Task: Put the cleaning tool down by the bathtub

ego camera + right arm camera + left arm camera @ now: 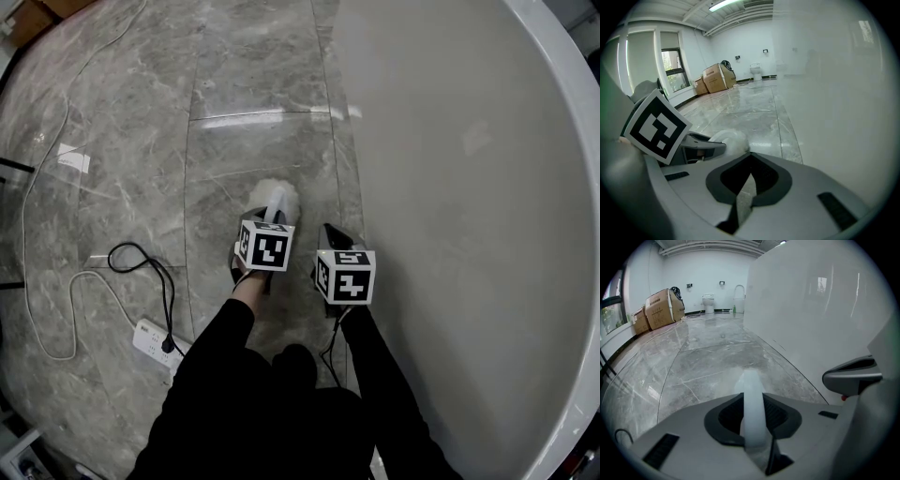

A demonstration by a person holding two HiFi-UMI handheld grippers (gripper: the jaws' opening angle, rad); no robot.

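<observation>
Floor (141,141): grey marble tiles, bare in front of both grippers and right up to the foot of the tub.
Bathtub (469,187): big white round tub filling the right side; its wall curves down to the floor just to the right of the grippers.
Boxes (658,309): cardboard, far off by the wall, with a toilet (708,302) beyond them; both well apart from the work.
Cleaning tool (274,199): a pale handle with a fluffy white head. Its long axis runs straight ahead from the person, roughly along the tub wall. The head is at the far end, low over the floor; I cannot tell if it touches.
Left gripper (273,221): closed on the tool's handle, which runs out between the jaws. This is the hand that has the job.
Right gripper (330,234): jaws drawn together with nothing between them, sitting between the tool and the tub wall.
Power strip (155,339): white, on the floor behind and to the left, with a black cable (141,258) looped beside it, clear of the drop spot.
Judgement: the tub lies to the right of the tool, so lowering it slightly to the right should land it by the tub; only the right gripper stands in that path.
</observation>
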